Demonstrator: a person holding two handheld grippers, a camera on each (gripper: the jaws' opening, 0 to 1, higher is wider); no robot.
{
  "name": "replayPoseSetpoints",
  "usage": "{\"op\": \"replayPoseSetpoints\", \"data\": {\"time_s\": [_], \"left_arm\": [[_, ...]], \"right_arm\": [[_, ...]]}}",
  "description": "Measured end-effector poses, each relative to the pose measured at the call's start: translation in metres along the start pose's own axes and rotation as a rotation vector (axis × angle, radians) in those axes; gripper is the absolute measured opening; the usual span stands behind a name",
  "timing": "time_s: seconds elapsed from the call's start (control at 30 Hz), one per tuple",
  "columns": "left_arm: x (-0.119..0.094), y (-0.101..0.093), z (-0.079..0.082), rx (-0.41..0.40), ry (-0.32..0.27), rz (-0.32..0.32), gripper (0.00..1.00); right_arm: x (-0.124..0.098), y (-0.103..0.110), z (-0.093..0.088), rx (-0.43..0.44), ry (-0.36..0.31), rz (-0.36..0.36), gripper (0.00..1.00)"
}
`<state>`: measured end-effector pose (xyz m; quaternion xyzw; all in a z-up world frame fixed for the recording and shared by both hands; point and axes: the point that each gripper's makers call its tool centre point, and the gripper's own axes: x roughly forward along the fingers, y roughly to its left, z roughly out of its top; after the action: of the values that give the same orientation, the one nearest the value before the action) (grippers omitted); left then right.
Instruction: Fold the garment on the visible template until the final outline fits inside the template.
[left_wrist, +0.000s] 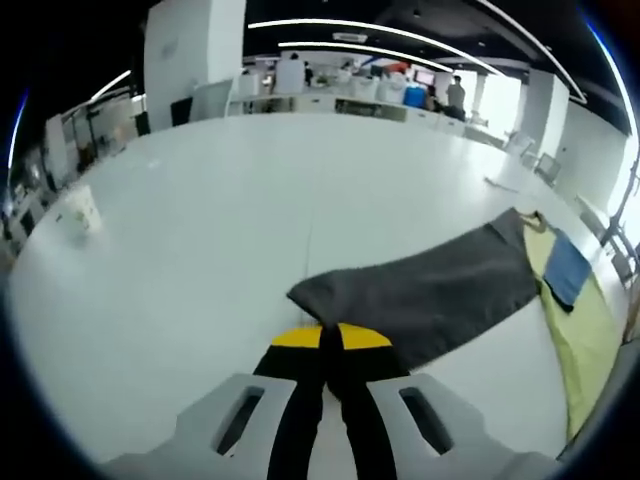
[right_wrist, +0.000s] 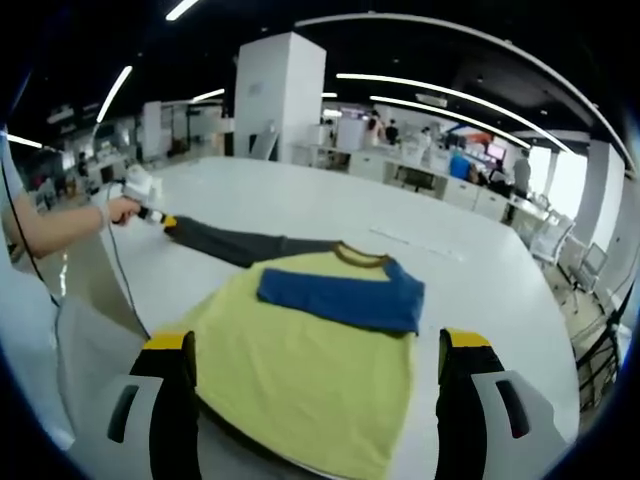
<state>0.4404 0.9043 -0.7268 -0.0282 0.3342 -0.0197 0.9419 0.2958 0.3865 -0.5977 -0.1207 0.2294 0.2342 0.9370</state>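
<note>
A yellow-green shirt (right_wrist: 300, 370) lies flat on the white table (right_wrist: 450, 260), with a blue sleeve (right_wrist: 340, 295) folded across its chest. Its dark grey sleeve (left_wrist: 430, 290) stretches out straight from the body. My left gripper (left_wrist: 330, 340) is shut on that sleeve's end, the yellow tips pressed together at the cuff. In the right gripper view, the left gripper (right_wrist: 150, 212) sits in a person's hand at the far end of the grey sleeve (right_wrist: 240, 243). My right gripper (right_wrist: 315, 345) stands wide open over the shirt's lower half. A dark strip edges the near hem; I cannot tell what it is.
A small white crumpled object (left_wrist: 80, 212) sits far left on the table. The shirt body (left_wrist: 585, 340) and blue sleeve (left_wrist: 567, 268) lie near the table's right edge. The person's forearm (right_wrist: 50, 228) reaches in from the left. Desks and chairs (right_wrist: 560, 250) stand beyond the table.
</note>
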Motion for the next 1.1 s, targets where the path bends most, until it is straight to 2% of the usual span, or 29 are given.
{"op": "replayPoseSetpoints", "data": {"time_s": [0.23,0.4,0.6,0.87,1.1], "left_arm": [[-0.009,-0.003,0.006,0.006,-0.005,0.009,0.00],[-0.016,-0.008,0.014,0.005,-0.020,0.008,0.00],[-0.020,-0.013,0.024,0.027,-0.030,0.012,0.00],[-0.031,-0.022,0.034,0.044,-0.043,0.020,0.00],[-0.039,-0.029,0.047,0.067,-0.062,0.021,0.00]], "right_arm": [[-0.005,0.002,-0.001,-0.008,0.003,0.027,1.00],[-0.005,-0.001,-0.006,-0.022,0.025,0.018,1.00],[-0.007,0.003,-0.009,-0.020,0.038,0.050,1.00],[-0.013,-0.009,-0.007,-0.018,0.018,0.049,1.00],[-0.016,-0.008,-0.007,-0.009,0.006,0.053,1.00]]}}
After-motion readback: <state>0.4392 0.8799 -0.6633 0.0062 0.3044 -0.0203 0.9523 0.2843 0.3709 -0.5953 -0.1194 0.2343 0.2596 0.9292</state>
